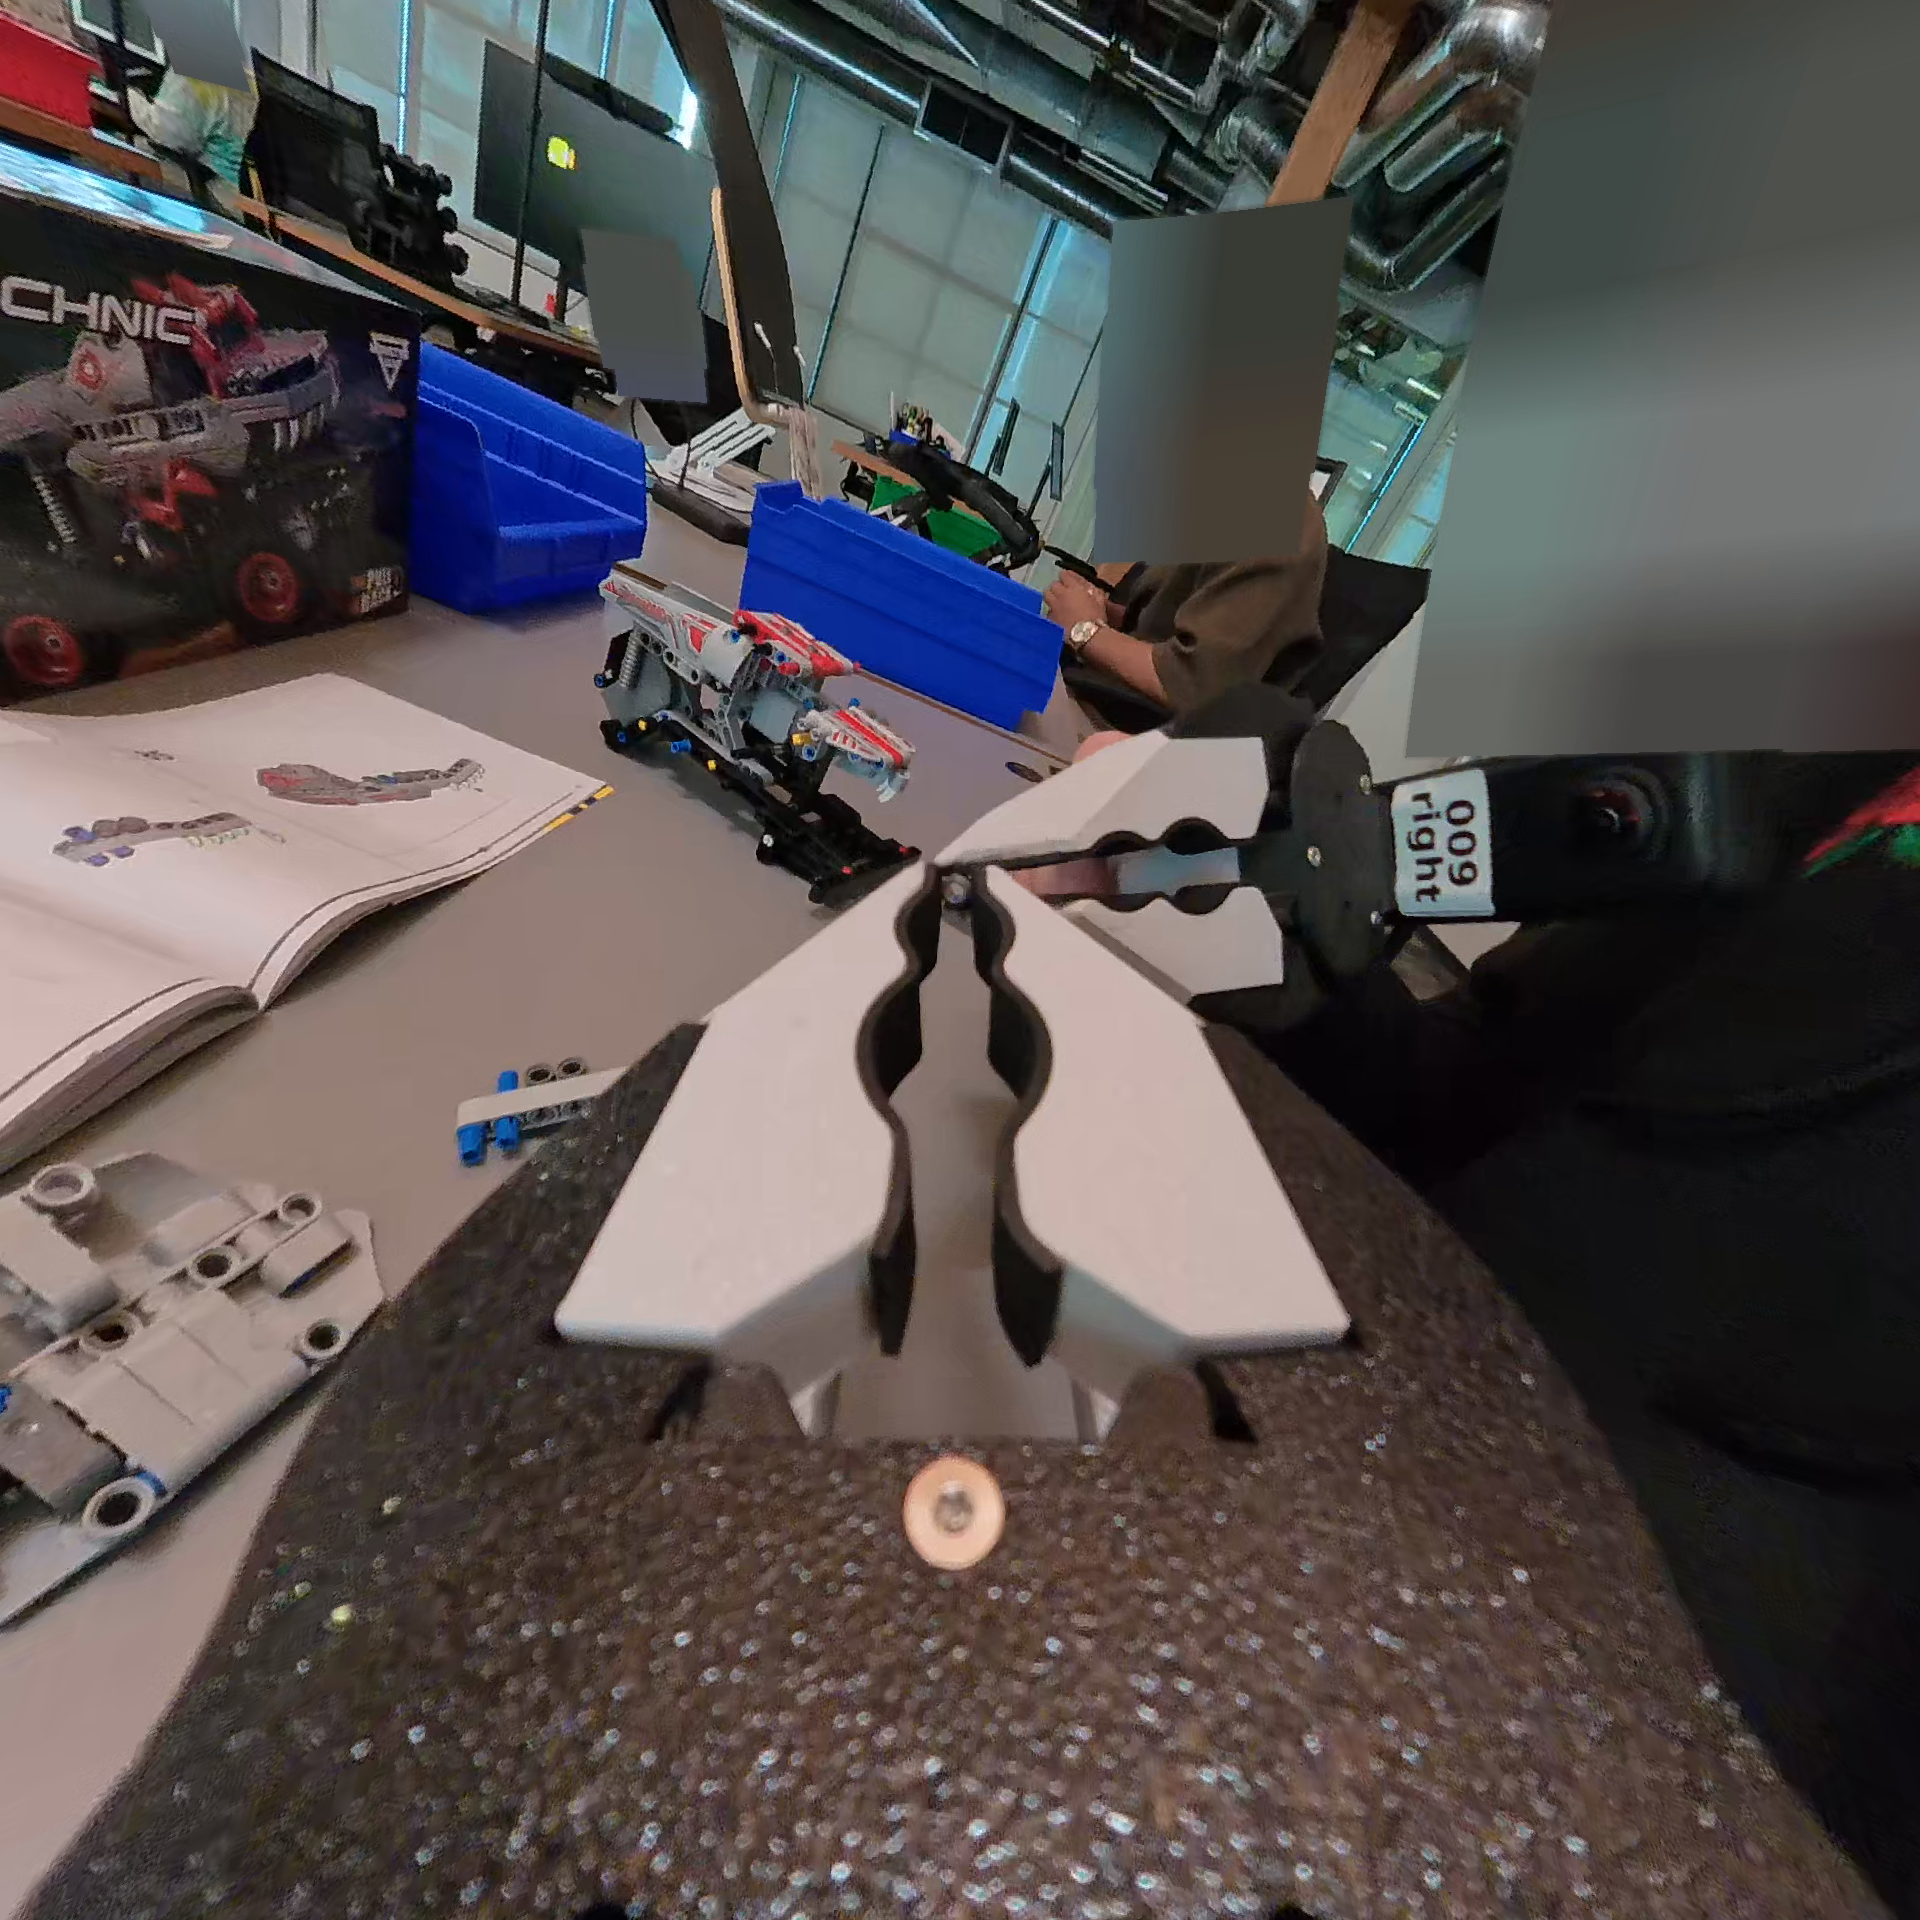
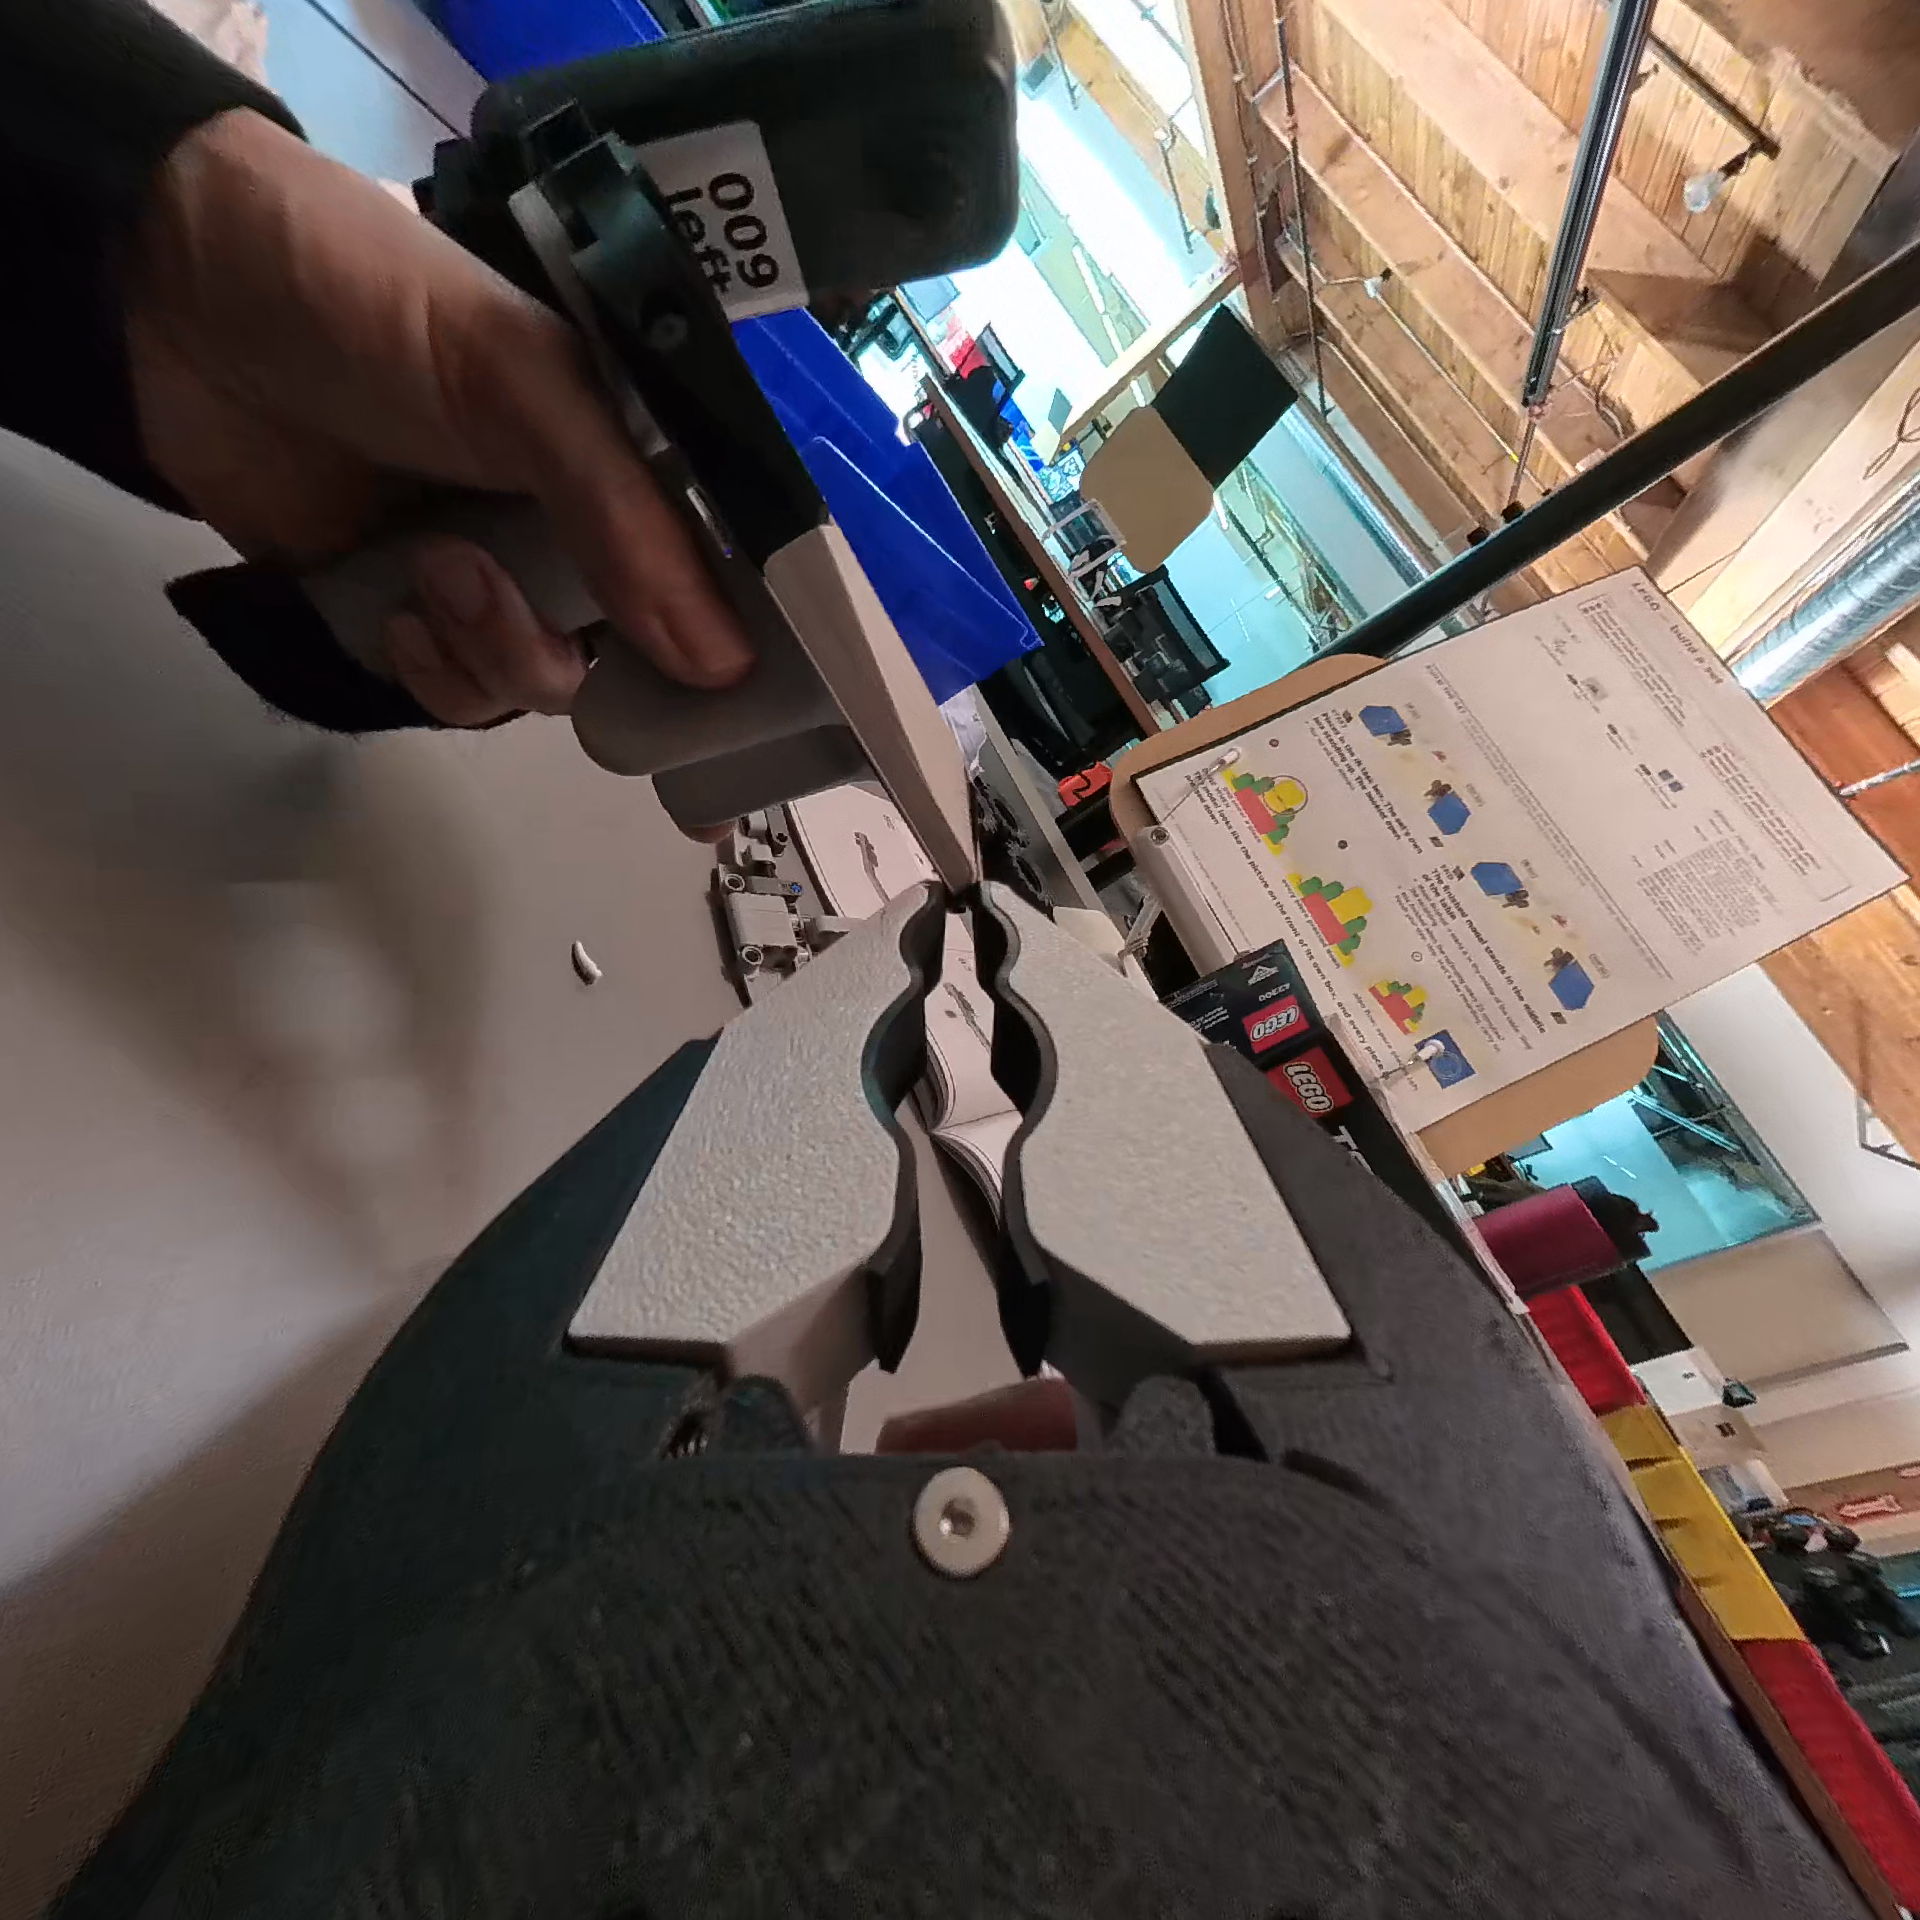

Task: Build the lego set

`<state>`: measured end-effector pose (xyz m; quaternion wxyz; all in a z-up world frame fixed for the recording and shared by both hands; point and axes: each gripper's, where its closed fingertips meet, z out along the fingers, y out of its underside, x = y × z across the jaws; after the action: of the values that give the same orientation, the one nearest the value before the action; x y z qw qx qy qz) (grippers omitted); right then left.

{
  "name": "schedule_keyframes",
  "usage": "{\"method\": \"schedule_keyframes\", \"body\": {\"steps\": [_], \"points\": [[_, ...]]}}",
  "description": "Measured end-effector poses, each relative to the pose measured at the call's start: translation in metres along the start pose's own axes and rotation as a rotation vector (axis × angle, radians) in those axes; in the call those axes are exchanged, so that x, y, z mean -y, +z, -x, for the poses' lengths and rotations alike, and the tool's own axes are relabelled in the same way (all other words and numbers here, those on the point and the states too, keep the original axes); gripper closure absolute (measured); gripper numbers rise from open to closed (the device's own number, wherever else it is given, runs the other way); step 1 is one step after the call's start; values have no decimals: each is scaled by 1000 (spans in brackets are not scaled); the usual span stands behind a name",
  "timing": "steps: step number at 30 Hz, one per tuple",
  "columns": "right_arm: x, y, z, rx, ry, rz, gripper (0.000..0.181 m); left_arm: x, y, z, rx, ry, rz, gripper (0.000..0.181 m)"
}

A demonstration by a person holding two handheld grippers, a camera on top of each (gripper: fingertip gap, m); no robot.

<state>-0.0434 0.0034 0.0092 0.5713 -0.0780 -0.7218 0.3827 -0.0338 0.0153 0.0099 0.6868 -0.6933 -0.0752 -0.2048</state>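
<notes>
Both tools are raised above the desk [image 1: 436, 997] with tips meeting. Left tool [image 1: 954, 889] has its jaws drawn together on a small grey pin-like piece [image 1: 954, 887] at the very tips. Right tool [image 1: 951, 858] comes in from the side, jaws nearly together, tips touching the same piece; in its own view the right tool [image 2: 961, 902] pinches a tiny dark part against the left tool's tip. Which tool carries the load cannot be told. Judgement: the part is being passed or re-seated between tools, held aloft for a clean grip.

Relative to the open instruction booklet [image 1: 239, 831]: the half-built model [image 1: 748, 707] stands on the desk beyond its far corner; a grey beam with blue pins [image 1: 520, 1114] lies just in front of it; a grey panel assembly [image 1: 156, 1320] lies nearer the camera; the set box [image 1: 197, 436] stands behind it, blue bins [image 1: 520, 488] beside that.

Desk is plain grey. Room is a workshop with windows, exposed ducting, timber ceiling; a seated person [image 1: 1195, 623] works past the bins. A clipboard with instruction sheet [image 2: 1507, 831] stands nearby.
</notes>
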Motion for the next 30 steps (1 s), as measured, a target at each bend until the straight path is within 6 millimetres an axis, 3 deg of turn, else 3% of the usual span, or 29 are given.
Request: {"method": "schedule_keyframes", "body": {"steps": [8, 30], "points": [[-4, 2, 3, -9, -71, 37, 179, -3, -6, 5, 42, 100, 62, 178], [-1, 3, 13, 39, -117, 19, 179, -10, -13, 4, 2, 92, 114, 175]]}}
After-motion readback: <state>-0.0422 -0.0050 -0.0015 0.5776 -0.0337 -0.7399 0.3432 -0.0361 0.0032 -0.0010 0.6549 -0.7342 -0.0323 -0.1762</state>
